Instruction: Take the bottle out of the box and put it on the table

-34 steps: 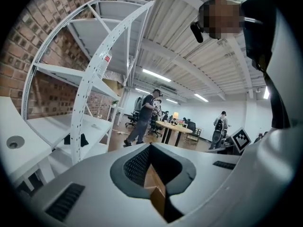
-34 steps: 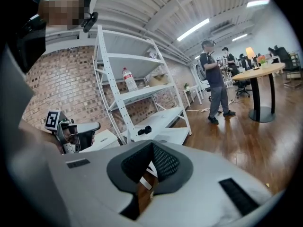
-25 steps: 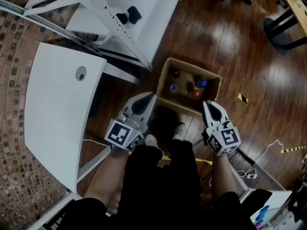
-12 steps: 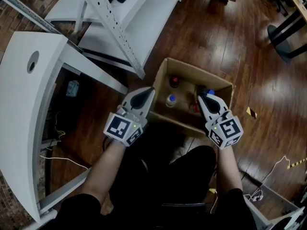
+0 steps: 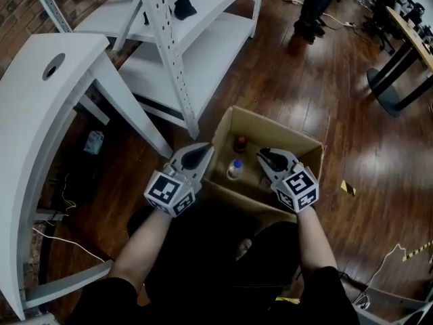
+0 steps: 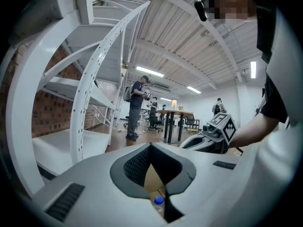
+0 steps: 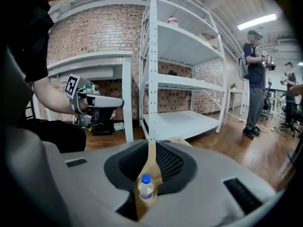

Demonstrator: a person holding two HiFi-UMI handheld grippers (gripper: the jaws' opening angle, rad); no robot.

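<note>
An open cardboard box (image 5: 298, 139) stands on the wooden floor. Inside it stand a clear bottle with a blue cap (image 5: 235, 169) and a red-capped bottle (image 5: 239, 143). My left gripper (image 5: 205, 149) hangs at the box's near left wall, jaws closed with nothing held. My right gripper (image 5: 263, 156) reaches over the box's inside, right of the blue-capped bottle and apart from it. Its jaws have just been opening to a narrow slit with nothing between them. The blue-capped bottle (image 7: 146, 188) shows through that slit in the right gripper view, and its cap (image 6: 158, 200) shows below my left gripper's (image 6: 151, 148) closed jaws.
A white table (image 5: 40, 114) stands to the left, with a white shelf rack (image 5: 196, 46) behind it. More bottles sit under my right gripper, mostly hidden. A person (image 5: 314, 5) stands far off, beside dark table legs (image 5: 399, 87). Cables lie on the floor (image 5: 67, 246).
Both grippers have come down to the box. The right one has moved from the near wall to over the box's inside. The left one stays at the near left wall.
</note>
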